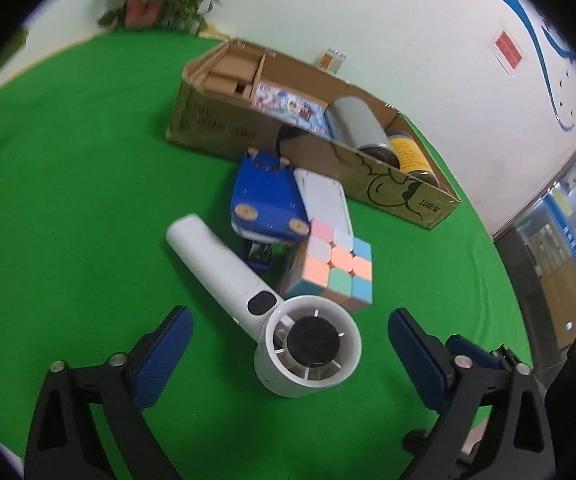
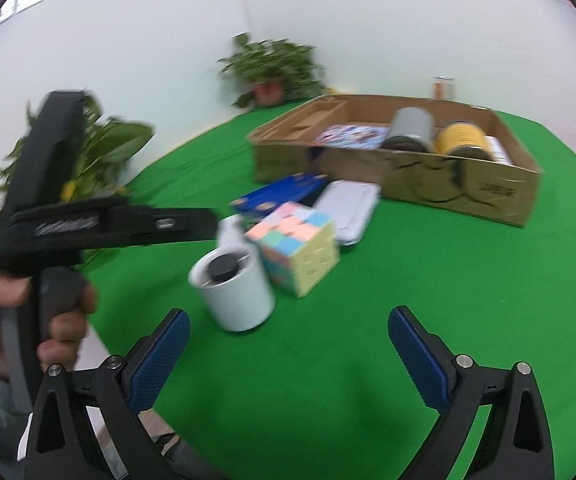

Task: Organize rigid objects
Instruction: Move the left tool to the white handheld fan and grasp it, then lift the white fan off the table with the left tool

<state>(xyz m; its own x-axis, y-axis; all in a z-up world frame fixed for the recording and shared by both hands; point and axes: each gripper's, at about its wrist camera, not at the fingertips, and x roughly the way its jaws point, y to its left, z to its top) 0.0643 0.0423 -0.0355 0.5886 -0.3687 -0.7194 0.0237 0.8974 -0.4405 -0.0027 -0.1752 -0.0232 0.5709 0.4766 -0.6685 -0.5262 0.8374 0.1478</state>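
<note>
My left gripper hangs spread wide around the white fan, not touching. The fan lies just beside the cube. My right gripper, also spread, holds nothing.

A gaping left gripper hovers over a white handheld fan on green cloth, beside a puzzle cube (pastel-coloured) and a cardboard box.
</note>
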